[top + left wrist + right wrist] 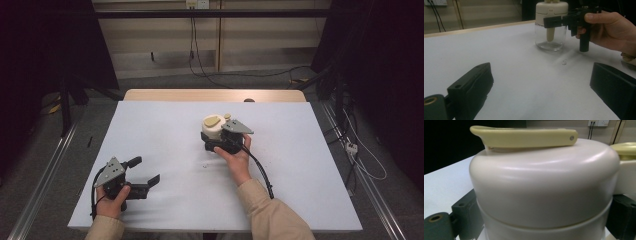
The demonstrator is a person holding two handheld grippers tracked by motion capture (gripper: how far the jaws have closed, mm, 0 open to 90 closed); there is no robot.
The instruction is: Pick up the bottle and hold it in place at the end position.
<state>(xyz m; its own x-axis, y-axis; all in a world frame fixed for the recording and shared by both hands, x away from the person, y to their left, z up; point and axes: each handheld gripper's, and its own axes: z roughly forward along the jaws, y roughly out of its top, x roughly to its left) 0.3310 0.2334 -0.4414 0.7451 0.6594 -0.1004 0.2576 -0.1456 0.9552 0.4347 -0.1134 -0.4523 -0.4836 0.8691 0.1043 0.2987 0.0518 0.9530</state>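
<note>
One jar [215, 131] in play: clear glass body, cream plastic cap with a yellow flip lid [524, 137] on top, and what looks like a cream dipper hanging inside. It stands upright near the middle of the white table [150, 150], a bit toward the far side

We have the right gripper [220, 142] around it, jaws set on either side at the cap/neck line; in the right gripper view the black jaws sit against the lower cap on both sides, so we read it as clamped on the jar. The left gripper [142, 176] rests near the front left corner, well apart from the jar, jaws spread wide with nothing between them

Handling, as we judge it:
- jar looks empty, so light; most of the weight is in the glass base
- glass is rigid but fragile and slick, so we don't squeeze hard or knock it
- cap is smooth, rounded plastic and could slip up out of the jaws if we grip on the dome
- best hold is where the right jaws are now, at the cap's straight lower band, or on the glass wall just below it
- flip lid is a thin hinged tab, so we keep clear of it and don't lift by it
</note>
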